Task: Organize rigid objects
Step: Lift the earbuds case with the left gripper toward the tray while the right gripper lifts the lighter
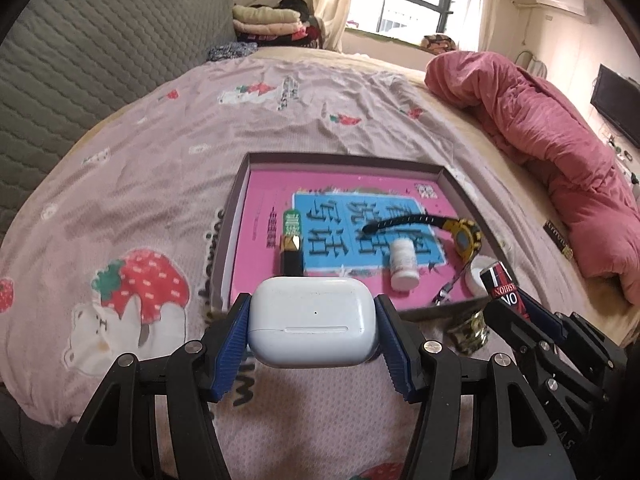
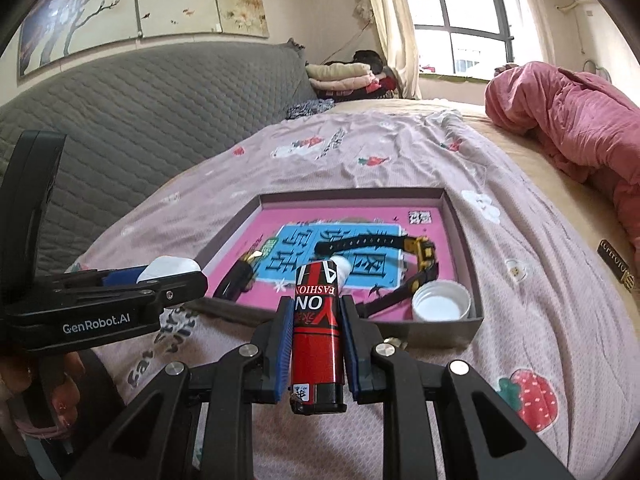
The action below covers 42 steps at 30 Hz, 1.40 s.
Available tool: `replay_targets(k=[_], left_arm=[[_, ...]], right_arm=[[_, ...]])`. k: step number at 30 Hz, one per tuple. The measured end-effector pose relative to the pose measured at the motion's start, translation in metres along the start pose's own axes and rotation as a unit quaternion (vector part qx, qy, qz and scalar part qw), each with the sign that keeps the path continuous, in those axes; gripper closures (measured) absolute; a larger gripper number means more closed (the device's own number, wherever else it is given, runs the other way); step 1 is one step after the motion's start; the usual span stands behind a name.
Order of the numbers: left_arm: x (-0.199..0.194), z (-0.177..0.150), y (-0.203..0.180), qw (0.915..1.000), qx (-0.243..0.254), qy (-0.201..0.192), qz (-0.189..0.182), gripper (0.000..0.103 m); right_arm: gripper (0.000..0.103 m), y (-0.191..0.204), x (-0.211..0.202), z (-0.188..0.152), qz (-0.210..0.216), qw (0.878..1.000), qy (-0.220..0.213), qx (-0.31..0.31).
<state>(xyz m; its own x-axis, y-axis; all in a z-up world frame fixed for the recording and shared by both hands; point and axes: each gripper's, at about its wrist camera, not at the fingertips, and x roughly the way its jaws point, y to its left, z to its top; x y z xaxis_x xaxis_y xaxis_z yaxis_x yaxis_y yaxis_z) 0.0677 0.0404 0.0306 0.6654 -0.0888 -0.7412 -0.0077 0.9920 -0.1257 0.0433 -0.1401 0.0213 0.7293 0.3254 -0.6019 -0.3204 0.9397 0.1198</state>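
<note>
Earbud case [image 1: 313, 322], white and glossy, sits crosswise in the left gripper [image 1: 314, 332], whose blue ribbed fingers [image 1: 234, 340] pinch its two short ends above the bed's strawberry-print sheet [image 1: 152, 184], just short of the shallow tray [image 1: 448, 174]. It looks light and stiff, but the rounded, slick shell could slide out of a loose hold, so the flat end faces are the sensible place to grip. The right gripper [image 2: 314, 350] has its fingers pressed on a red lighter [image 2: 318, 328], held by its long sides; that too seems light, hard and smooth. Already in the tray lie a watch [image 1: 466, 236], a small white bottle [image 1: 404, 264] and a white cap [image 2: 442, 300]
</note>
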Motion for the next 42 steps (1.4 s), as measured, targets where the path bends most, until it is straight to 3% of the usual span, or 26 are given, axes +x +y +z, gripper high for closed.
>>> replay_targets(k=[14,31,42], left_arm=[[0.031,0.026,-0.020,0.9999,0.017,-0.001,-0.003,0.041],[0.083,0.028,-0.027,0.9990,0.028,0.036,0.003,0.041],[0.100,0.025,-0.033,0.9976,0.044,0.054,0.006,0.041]], right_arm=[[0.080,-0.013,0.011,0.018,-0.024,0.999,-0.028,0.002],[0.080,-0.034,0.048,0.028,-0.035,0.999,-0.023,0.015],[0.080,-0.033,0.069,0.027,-0.037,0.999,0.005,0.002]])
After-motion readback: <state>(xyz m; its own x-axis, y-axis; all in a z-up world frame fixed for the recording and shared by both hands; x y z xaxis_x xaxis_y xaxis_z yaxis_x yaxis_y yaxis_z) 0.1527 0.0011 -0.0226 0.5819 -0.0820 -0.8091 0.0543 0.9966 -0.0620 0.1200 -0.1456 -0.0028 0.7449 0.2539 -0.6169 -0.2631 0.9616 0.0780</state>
